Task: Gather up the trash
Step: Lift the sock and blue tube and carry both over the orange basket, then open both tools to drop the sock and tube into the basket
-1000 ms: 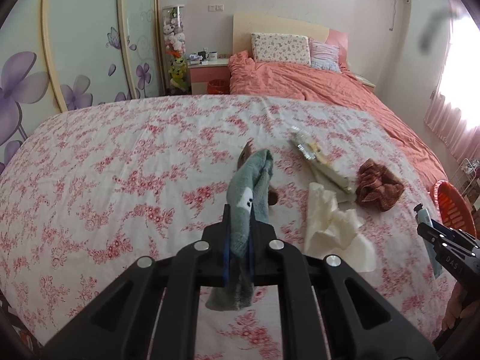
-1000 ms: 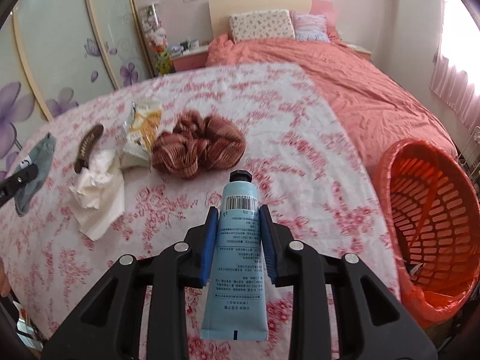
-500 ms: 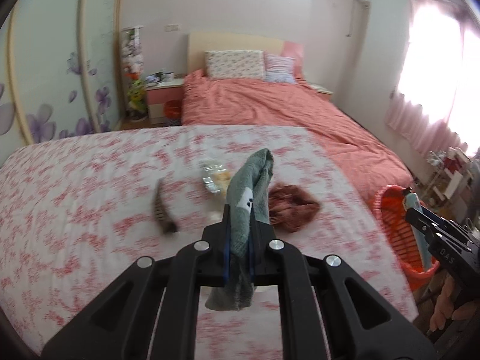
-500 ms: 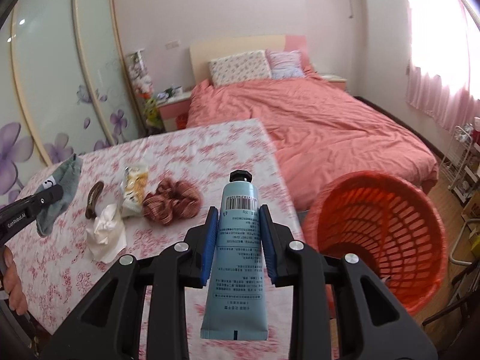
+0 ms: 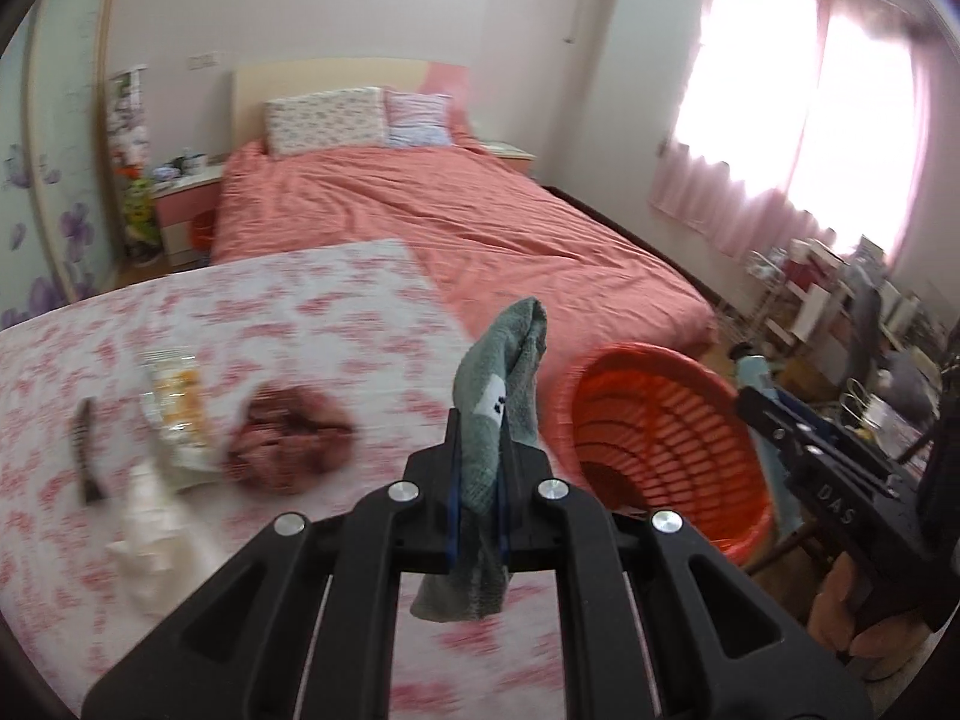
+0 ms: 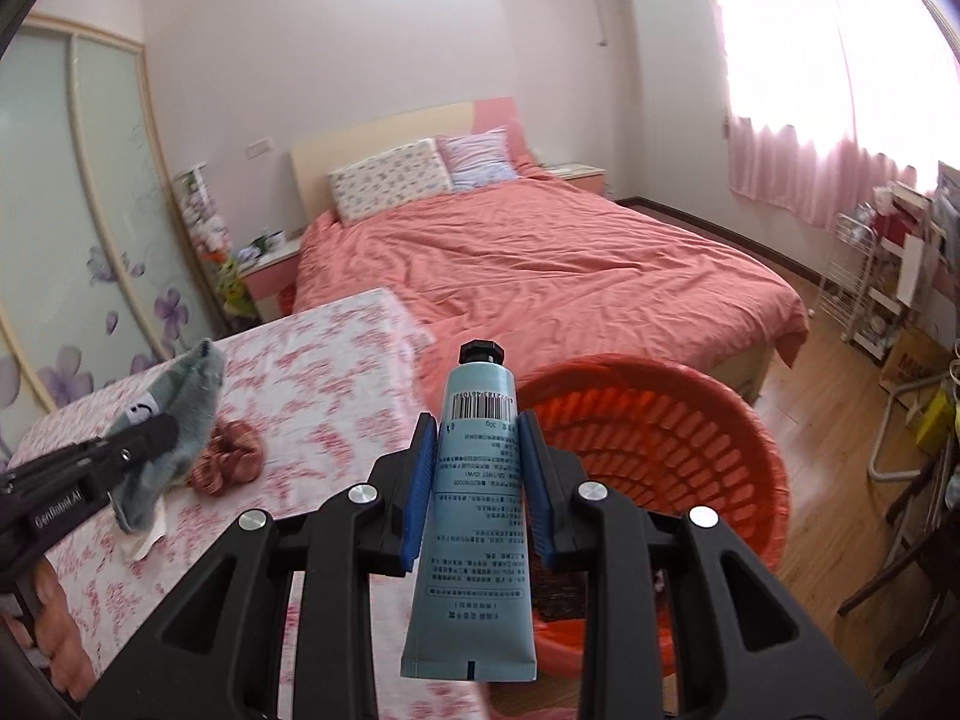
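The grey-green sock sat pinched in the left gripper, and the blue tube was clamped cap-up in the right gripper — both near the orange basket beside the floral sheet, where a scrunchie lay.

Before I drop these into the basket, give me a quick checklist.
1. Left tongs shut on the grey-green sock: ok.
2. Right tongs shut on the blue tube: ok.
3. Orange basket mouth open and unobstructed: ok.
4. Tube directly over the basket: cannot tell.
5. Sock over the basket: not ok, it looks short of the rim.
6. Sock really trash: cannot tell.
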{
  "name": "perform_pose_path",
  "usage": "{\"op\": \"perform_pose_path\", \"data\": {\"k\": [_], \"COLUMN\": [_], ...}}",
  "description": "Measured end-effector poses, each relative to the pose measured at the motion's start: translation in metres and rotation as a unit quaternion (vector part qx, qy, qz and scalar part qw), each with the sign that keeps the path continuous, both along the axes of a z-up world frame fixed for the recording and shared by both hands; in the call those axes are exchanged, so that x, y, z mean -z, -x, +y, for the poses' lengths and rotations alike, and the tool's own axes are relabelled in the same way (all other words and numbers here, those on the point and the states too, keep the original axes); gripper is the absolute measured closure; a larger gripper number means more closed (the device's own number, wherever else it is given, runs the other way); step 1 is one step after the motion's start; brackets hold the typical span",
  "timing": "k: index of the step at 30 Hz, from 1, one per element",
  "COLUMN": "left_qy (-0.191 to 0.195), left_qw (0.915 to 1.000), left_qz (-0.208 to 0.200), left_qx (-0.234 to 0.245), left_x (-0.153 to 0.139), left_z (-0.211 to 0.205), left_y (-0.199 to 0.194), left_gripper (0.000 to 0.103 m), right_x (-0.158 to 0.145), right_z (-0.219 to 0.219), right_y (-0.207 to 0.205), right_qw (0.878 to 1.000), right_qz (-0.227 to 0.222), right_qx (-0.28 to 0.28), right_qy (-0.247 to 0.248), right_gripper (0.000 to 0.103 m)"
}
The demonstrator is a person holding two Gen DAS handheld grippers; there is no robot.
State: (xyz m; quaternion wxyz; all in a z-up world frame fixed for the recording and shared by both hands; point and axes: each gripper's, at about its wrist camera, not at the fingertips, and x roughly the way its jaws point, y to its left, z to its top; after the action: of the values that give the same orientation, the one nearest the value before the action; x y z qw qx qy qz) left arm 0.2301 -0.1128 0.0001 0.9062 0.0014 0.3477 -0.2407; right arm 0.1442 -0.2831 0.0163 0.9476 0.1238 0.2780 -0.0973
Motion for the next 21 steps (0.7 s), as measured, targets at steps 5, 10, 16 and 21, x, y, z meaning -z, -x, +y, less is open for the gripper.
{"op": "perform_pose_path", "data": {"k": [5,10,16,21], "left_qy": [0.006,-0.005,-0.013,-0.036], "left_qw": [0.9986,0.9960,0.9941,0.9963], "left_qz": [0.013,0.023,0.036,0.037], "left_qx": [0.051,0.086,0.101,0.068], "left_x": [0.012,0.027,0.042,0.054], "left_z": [-0.056,-0.100,-0.138,-0.145], "left_y": [-0.003,-0.007,-0.020,-0.031], "left_gripper": [0.093,0.093,0.091,0.055], "right_x": [0.010,0.021,0.030,0.038], "right_z": [-0.032,-0.059,-0.076,-0.083], "right_y": [0.004,0.000,-0.005,-0.013], "right_qw": [0.999,0.997,0.995,0.994], "right_qz": [-0.004,-0.008,-0.006,0.007], "right_qx": [0.029,0.053,0.071,0.077], "right_qy": [-0.020,-0.055,-0.076,-0.078], "right_gripper": [0.075,0.075,0.074,0.063]}}
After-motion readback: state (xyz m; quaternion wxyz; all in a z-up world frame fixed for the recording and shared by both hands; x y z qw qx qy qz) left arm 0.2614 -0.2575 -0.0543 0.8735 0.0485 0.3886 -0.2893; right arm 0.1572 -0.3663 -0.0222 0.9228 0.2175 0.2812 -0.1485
